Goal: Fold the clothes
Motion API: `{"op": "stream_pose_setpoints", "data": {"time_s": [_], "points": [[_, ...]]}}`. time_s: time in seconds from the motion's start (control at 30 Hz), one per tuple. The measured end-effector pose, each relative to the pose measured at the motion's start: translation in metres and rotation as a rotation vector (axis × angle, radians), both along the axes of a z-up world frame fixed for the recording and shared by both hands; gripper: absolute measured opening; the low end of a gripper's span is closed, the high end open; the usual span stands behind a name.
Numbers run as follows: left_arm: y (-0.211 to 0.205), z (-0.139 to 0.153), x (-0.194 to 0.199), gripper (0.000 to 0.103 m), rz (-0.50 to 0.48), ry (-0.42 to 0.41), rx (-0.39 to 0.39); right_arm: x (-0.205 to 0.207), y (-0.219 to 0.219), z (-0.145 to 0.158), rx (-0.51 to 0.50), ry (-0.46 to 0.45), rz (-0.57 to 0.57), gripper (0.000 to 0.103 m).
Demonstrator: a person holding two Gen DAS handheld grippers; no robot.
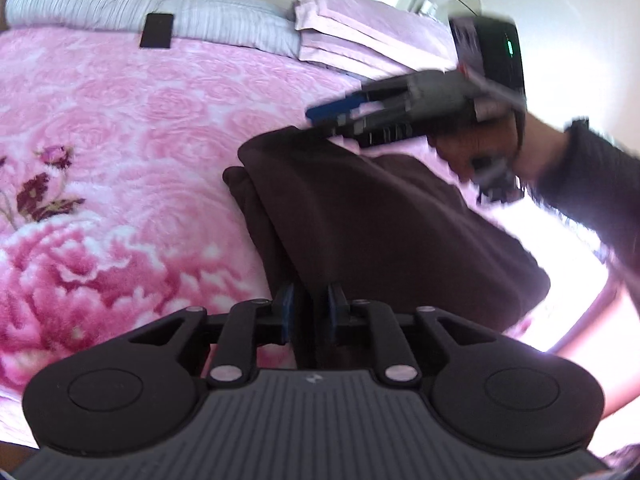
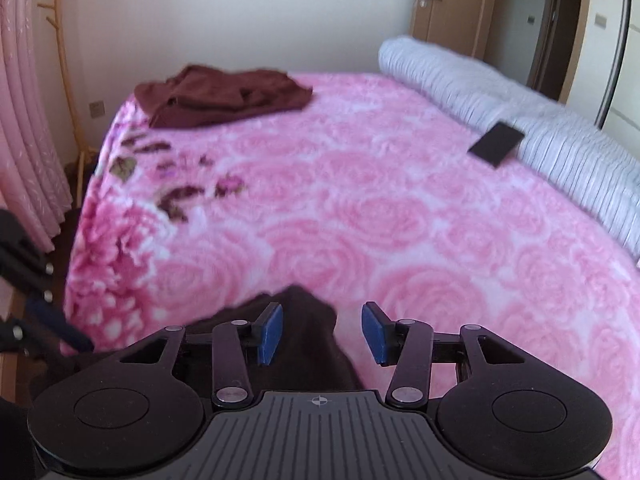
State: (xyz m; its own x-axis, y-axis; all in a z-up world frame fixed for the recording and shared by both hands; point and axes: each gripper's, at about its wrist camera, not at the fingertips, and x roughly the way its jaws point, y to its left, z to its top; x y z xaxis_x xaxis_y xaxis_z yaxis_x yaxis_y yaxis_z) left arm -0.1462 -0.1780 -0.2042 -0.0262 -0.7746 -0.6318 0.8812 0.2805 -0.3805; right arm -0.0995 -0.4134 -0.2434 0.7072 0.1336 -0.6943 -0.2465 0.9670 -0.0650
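My dark brown folded garment point(image 1: 360, 220) lies soft and thick on the near side of the fleecy pink rose-patterned bed point(image 2: 360, 200). My left gripper point(image 1: 310, 312) pinches its near fold, jaws nearly together. My right gripper point(image 2: 322, 332) stands apart, unclamped, over its blurred far corner. A second crumpled brown garment point(image 2: 224, 94) sits far left.

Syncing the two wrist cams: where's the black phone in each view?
Left wrist: black phone upper left, leaning on the striped grey bolster at the far edge of the pink blanket.
Right wrist: phone upper right, against the same bolster.
Shared landmark: the striped bolster where it meets the blanket.
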Motion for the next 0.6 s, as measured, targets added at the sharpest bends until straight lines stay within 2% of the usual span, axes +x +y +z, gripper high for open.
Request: {"op": "stream_pose_setpoints", "data": {"time_s": [0.03, 0.07, 0.1, 0.17, 0.27, 0.4, 0.43, 0.47, 0.53, 0.6], "points": [[-0.007, -0.002, 0.003, 0.012, -0.007, 0.025, 0.008, 0.005, -0.001, -0.008, 0.009, 0.035, -0.005, 0.044], [-0.011, -0.004, 0.004, 0.008, -0.007, 0.027, 0.013, 0.011, -0.003, -0.016, 0.027, 0.072, -0.008, 0.009], [-0.012, -0.003, 0.003, 0.003, -0.007, 0.007, 0.011, 0.015, -0.002, -0.021, 0.041, 0.086, 0.002, 0.009], [-0.004, 0.003, 0.0, 0.003, 0.001, -0.039, -0.017, 0.018, 0.008, -0.017, 0.005, 0.057, 0.034, 0.009], [0.003, 0.001, 0.001, 0.002, 0.023, -0.054, -0.008, 0.03, 0.014, -0.006, 0.03, 0.004, 0.07, 0.009], [0.001, -0.013, 0.004, 0.003, 0.038, -0.027, 0.03, 0.052, 0.018, -0.031, -0.009, 0.085, 0.113, 0.009], [0.0, -0.012, 0.003, 0.003, 0.037, -0.033, 0.033, 0.049, 0.012, -0.032, 0.011, 0.068, 0.104, 0.013], [-0.001, -0.01, 0.003, 0.004, 0.035, -0.039, 0.036, 0.045, 0.005, -0.03, 0.033, 0.054, 0.07, 0.031], [0.001, -0.007, 0.003, 0.012, 0.038, -0.053, 0.04, 0.026, -0.007, -0.018, 0.011, -0.007, -0.03, 0.055], [0.006, -0.002, 0.004, 0.017, 0.053, -0.076, 0.03, -0.003, -0.017, -0.002, 0.023, -0.059, -0.074, 0.055]]}}
